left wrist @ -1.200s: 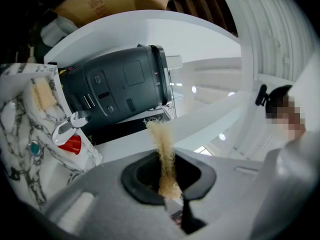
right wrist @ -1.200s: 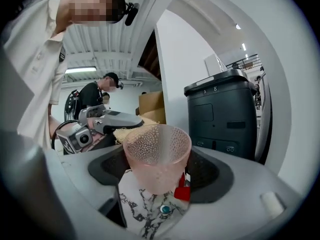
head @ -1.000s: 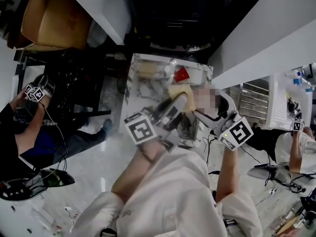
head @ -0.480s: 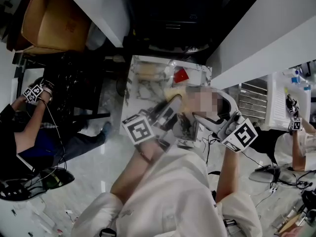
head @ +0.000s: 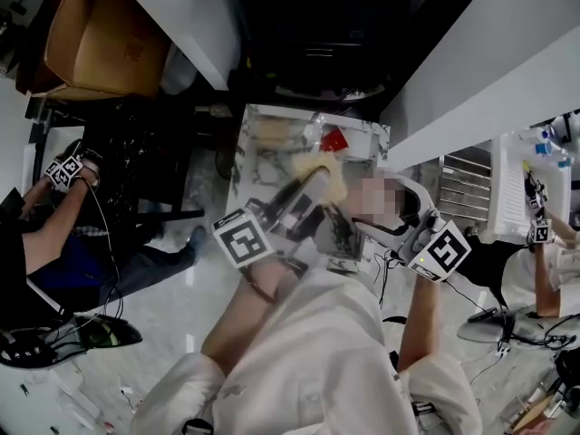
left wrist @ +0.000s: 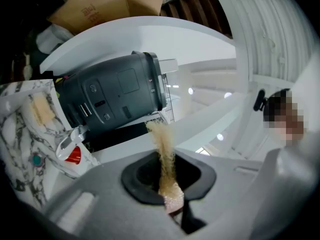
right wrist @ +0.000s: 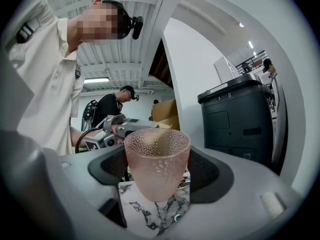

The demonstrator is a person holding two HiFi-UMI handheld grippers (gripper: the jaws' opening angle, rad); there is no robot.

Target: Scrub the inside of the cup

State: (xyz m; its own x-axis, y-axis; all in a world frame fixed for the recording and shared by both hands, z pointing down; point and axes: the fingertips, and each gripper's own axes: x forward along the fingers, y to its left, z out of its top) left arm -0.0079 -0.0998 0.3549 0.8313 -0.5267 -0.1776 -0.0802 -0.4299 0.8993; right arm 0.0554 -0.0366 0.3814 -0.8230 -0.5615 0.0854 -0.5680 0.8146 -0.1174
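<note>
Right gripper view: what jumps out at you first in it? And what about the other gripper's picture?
A pink, bumpy glass cup sits dead centre, clamped between the jaws of the right gripper above the marble table. In the left gripper view, a tan sponge strip sticks up from the closed jaws of the left gripper, with a big dark grey container behind it.

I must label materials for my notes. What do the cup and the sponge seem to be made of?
Cup: probably pink glass, perhaps clear plastic. It is translucent, and the wall is pebbled with small bumps and lets light through.
Sponge: tan foam with a matte finish. Its surface looks grainy and porous, with a rough edge.
</note>
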